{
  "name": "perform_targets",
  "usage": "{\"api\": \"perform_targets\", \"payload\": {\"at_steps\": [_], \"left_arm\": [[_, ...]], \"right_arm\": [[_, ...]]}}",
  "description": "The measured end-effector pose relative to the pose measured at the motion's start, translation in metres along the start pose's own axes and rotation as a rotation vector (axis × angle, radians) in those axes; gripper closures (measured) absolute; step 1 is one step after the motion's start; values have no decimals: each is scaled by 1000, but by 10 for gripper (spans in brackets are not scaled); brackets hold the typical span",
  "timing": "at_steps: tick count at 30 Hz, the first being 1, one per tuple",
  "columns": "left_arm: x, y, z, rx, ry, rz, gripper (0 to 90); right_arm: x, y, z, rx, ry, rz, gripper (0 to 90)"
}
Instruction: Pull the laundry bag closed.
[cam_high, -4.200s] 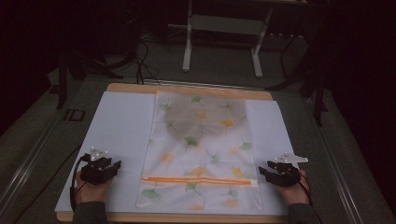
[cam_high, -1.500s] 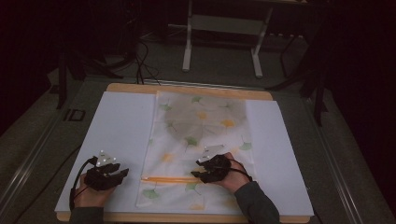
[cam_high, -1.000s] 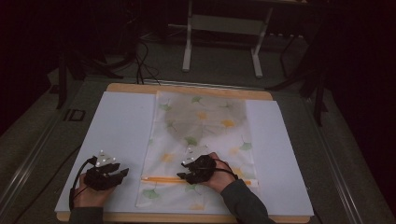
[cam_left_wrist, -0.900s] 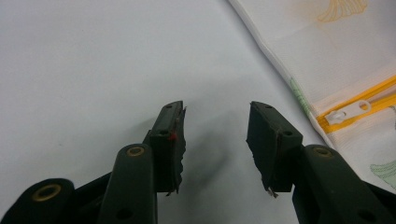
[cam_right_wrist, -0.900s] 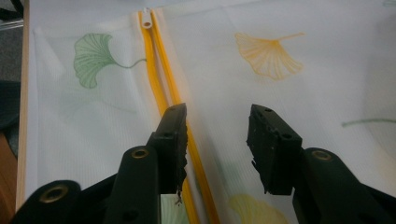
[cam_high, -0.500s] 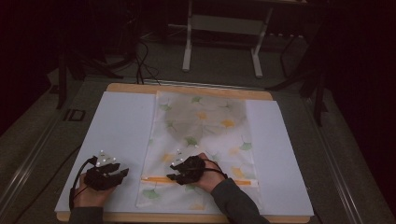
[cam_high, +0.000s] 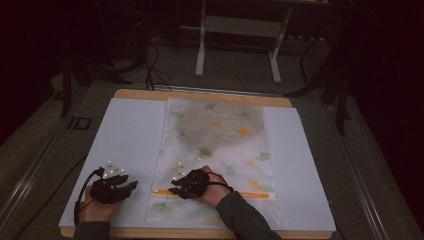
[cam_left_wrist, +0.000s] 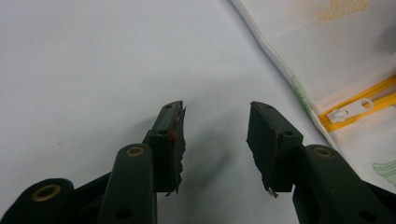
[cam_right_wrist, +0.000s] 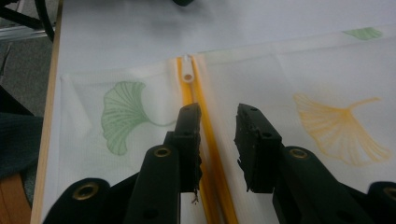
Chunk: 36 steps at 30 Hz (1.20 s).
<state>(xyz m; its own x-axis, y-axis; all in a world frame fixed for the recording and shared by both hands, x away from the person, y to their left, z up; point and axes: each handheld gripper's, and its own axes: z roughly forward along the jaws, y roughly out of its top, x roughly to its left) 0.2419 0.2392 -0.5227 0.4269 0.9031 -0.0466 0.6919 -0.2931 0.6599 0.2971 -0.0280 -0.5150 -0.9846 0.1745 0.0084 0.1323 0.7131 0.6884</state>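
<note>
The step in hand is judged to be the approach to the zipper pull (cam_right_wrist: 188, 74) of a leaf-printed mesh bag (cam_high: 220, 145), which lies flat along the table (cam_high: 125, 130) from its 6 o'clock edge toward 12 o'clock. The right gripper (cam_right_wrist: 217, 116) is set over the orange zipper (cam_right_wrist: 205, 140), the pull just ahead at 12 o'clock; its jaws have just been closing, yet stand apart with nothing pinched. The left gripper (cam_left_wrist: 215, 126) is rested at 9 o'clock of the bag, jaws apart and empty. Next, a short advance is called for, so that the pull is caught squarely.
</note>
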Motion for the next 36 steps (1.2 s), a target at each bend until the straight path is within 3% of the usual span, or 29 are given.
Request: {"api": "perform_targets", "payload": {"at_steps": [19, 36], "left_arm": [[1, 0, 0, 2, 0, 6, 560], [0, 0, 0, 4, -1, 14, 562]], "right_arm": [[11, 19, 26, 19, 26, -45, 740], [15, 28, 42, 49, 19, -64, 774]]}}
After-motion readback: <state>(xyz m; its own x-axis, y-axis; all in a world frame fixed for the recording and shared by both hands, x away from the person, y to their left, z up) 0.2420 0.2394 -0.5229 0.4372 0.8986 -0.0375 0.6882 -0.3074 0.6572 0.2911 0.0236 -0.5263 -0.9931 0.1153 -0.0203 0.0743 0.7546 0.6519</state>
